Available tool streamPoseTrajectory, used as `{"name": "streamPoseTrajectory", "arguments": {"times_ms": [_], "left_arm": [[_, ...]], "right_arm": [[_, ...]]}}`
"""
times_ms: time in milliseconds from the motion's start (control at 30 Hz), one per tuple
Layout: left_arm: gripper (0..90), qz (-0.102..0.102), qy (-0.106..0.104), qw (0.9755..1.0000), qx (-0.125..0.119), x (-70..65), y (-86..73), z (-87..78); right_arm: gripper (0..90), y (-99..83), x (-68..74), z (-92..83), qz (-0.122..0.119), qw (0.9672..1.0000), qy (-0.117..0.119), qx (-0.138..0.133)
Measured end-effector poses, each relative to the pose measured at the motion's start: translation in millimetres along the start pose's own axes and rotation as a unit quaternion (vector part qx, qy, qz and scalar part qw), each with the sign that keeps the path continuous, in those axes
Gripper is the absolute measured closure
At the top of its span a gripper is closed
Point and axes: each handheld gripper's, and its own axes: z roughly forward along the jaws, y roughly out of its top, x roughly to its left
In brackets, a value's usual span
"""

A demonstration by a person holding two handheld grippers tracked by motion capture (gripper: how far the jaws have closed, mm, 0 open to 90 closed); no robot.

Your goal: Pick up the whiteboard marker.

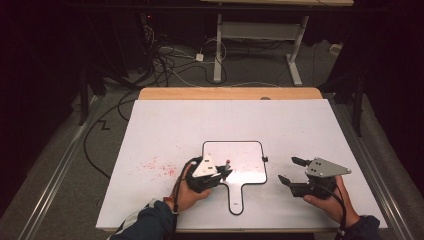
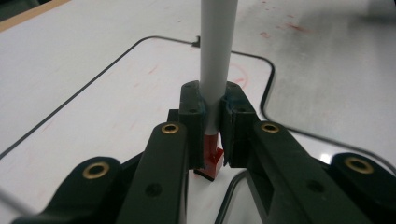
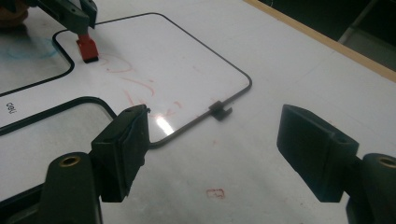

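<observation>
Nearest the camera, your forearms are coming in over the table (image 1: pixel 150 125), each hand carrying a tool. Starting at the left, your left tool (image 1: pixel 220 175) is gripping a marker (image 2: pixel 215 60) tight between its pads, the grey barrel standing up out of the jaws and the red end (image 2: pixel 212 156) pointing down at the whiteboard (image 1: pixel 245 150). That whiteboard is lying flat near the middle of the table, its handle toward you, and the marker's red end is sitting at its left part, touching it or just above it; you cannot tell which.

As for progress, faint red strokes (image 3: pixel 135 88) are already showing on the whiteboard beside the red end, so the work on that surface is looking under way, not finished; whether you are adding or wiping them, the pictures are not settling. Red smudges (image 1: pixel 157 166) are also spotting the table left of the whiteboard.

Moving right, your right tool (image 1: pixel 291 170) is hovering released and empty above the bare table, just beside the whiteboard's right edge, where a small clip (image 3: pixel 219 111) is sitting.

For writing, a small black logo (image 3: pixel 9 107) by the handle seems to read "deli", and a tiny red mark (image 3: pixel 215 192) on the table is staying illegible.
</observation>
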Motion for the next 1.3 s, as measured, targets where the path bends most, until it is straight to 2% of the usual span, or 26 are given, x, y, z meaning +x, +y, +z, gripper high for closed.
{"name": "streamPoseTrajectory", "arguments": {"times_ms": [33,200,300,400,667,700,767,967,1033,1100,1300], "left_arm": [[78.8,-0.010,0.007,0.9999,0.004,2.2,-3.9,-6.3],[78.8,-0.032,0.022,0.9992,-0.003,9.9,-17.7,-26.1],[78.8,-0.032,0.027,0.9991,-0.004,9.6,-20.2,-29.8],[78.8,-0.036,0.028,0.9990,-0.004,9.3,-18.1,-26.4],[78.8,-0.025,-0.001,0.9997,-0.003,6.0,1.9,5.5],[78.8,-0.020,-0.012,0.9997,-0.007,5.5,4.7,10.7],[78.8,-0.022,-0.014,0.9997,-0.004,3.0,10.6,19.6],[78.8,0.003,-0.017,0.9998,0.009,-10.8,31.5,48.3],[78.8,-0.002,-0.018,0.9998,0.010,-13.5,37.1,57.3],[78.9,0.002,-0.021,0.9997,0.011,-17.8,42.6,65.8],[78.9,0.006,-0.043,0.9991,0.002,-31.1,53.5,87.7]], "right_arm": [[26.0,0.2,-0.2,0.2,0.000,1.0000,-0.001,0.000],[26.2,1.2,1.2,2.7,-0.004,1.0000,0.001,0.004],[26.2,2.2,1.7,3.4,-0.005,1.0000,0.001,0.004],[26.2,2.4,1.3,4.1,-0.004,1.0000,0.003,0.004],[26.5,1.4,1.5,4.3,-0.005,0.9999,0.004,0.009],[26.5,1.0,1.0,3.5,-0.006,0.9999,0.004,0.007],[26.5,0.9,0.8,3.3,-0.006,0.9999,0.003,0.008],[26.5,-0.7,0.0,1.6,-0.005,0.9999,0.003,0.009],[26.5,-0.6,0.0,1.3,-0.004,1.0000,0.002,0.008],[26.5,-0.5,0.0,1.3,-0.004,1.0000,0.002,0.009],[26.5,-1.8,-1.5,1.0,-0.004,0.9999,0.002,0.010]]}}
